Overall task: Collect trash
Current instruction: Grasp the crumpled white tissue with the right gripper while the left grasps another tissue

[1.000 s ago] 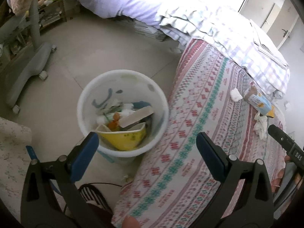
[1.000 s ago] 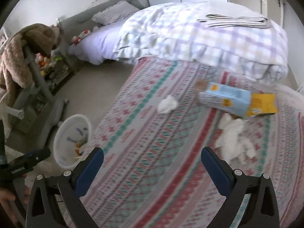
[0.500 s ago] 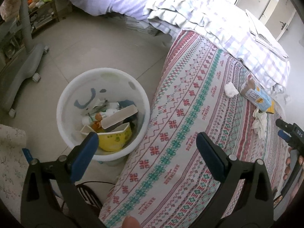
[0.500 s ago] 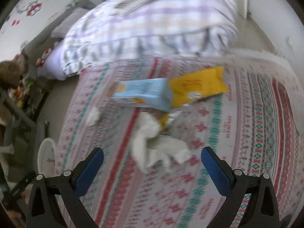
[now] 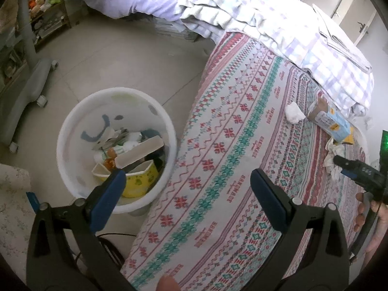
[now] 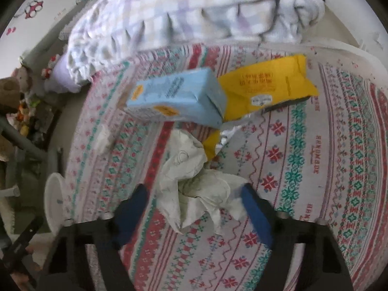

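From the left wrist view, the left tool (image 5: 185, 189) hangs with its blue pads spread wide and nothing between them, poised over the edge of the patterned bedspread (image 5: 242, 145). The white trash bin (image 5: 116, 150) stands on the floor at about ten o'clock from it, already holding a yellow tub and other rubbish. Far off at two o'clock lie a small white wad (image 5: 294, 114) and a light-blue carton (image 5: 331, 122), and at three o'clock the right tool (image 5: 345, 167) reaches down at the crumpled tissue (image 5: 335, 160). From the right wrist view, the right tool (image 6: 194, 202) has just been closing; its jaws stand partly closed around the crumpled tissue, which sits between the pads, though blur keeps me from telling whether they press on it yet. The tissue's long axis runs roughly from eleven to five o'clock, across the gap. The carton and a yellow packet (image 6: 266, 92) lie just beyond at twelve and one o'clock. The right hand is plainly the nearer one, so I'd judge the pinch is its job.
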### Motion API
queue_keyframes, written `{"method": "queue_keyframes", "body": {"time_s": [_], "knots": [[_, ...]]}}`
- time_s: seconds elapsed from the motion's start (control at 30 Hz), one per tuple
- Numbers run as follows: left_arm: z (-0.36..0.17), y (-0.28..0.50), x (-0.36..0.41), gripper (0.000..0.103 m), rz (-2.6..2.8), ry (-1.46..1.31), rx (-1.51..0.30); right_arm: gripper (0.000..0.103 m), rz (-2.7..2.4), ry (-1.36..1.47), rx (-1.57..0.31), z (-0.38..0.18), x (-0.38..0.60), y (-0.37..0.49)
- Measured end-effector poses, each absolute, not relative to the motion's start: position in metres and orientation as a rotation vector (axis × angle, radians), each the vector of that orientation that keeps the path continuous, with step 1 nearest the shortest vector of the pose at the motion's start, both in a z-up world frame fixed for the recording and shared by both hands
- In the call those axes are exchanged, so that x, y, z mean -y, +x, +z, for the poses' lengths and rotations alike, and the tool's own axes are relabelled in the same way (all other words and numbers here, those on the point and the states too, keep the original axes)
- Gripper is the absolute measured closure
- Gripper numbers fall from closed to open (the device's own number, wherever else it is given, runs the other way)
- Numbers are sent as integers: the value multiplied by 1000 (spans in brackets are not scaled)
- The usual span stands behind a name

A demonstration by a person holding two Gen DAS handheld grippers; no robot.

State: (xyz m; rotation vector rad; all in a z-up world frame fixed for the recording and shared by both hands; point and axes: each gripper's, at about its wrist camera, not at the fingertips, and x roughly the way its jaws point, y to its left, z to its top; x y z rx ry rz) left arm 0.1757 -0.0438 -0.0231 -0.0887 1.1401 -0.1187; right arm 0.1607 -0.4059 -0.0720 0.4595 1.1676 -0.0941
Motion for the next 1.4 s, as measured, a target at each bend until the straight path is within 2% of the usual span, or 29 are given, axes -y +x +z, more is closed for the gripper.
{"method": "queue_keyframes", "body": {"time_s": [0.03, 0.07, 0.13, 0.2, 0.5, 0.63, 0.73, 0.8, 0.93, 0.97, 1.03, 1.1, 1.4], "knots": [[-24, 177, 48, 1, -127, -83, -1138, 45, -106, 449, -1178, -75, 404, 162], [-24, 178, 53, 1, -137, -78, -1135, 47, -112, 444, -1180, -77, 403, 161], [-25, 181, 66, 1, -169, -76, -1117, 62, -102, 464, -1173, -76, 405, 159], [-25, 186, 80, 1, -193, -65, -1100, 70, -78, 471, -1168, -72, 406, 155], [-30, 203, 164, 1, -277, 88, -886, 73, -64, 484, -1090, -41, 426, 123], [-44, 215, 188, 3, -315, 76, -894, 73, -81, 495, -1063, -33, 440, 111], [-54, 224, 205, 13, -341, 76, -904, 73, -105, 499, -1061, -33, 452, 105], [-61, 230, 210, 25, -352, 64, -917, 73, -120, 497, -1068, -35, 459, 103], [-69, 236, 206, 32, -350, -4, -912, 72, -124, 502, -1084, -41, 469, 97], [-70, 237, 206, 41, -351, -15, -911, 72, -125, 502, -1085, -42, 471, 96], [-73, 237, 205, 52, -348, -15, -902, 72, -127, 502, -1088, -43, 474, 95], [-75, 236, 207, 76, -367, -9, -904, 72, -126, 505, -1092, -44, 476, 94], [-65, 218, 204, 80, -425, 5, -940, 72, -104, 489, -1070, -32, 464, 92]]}}
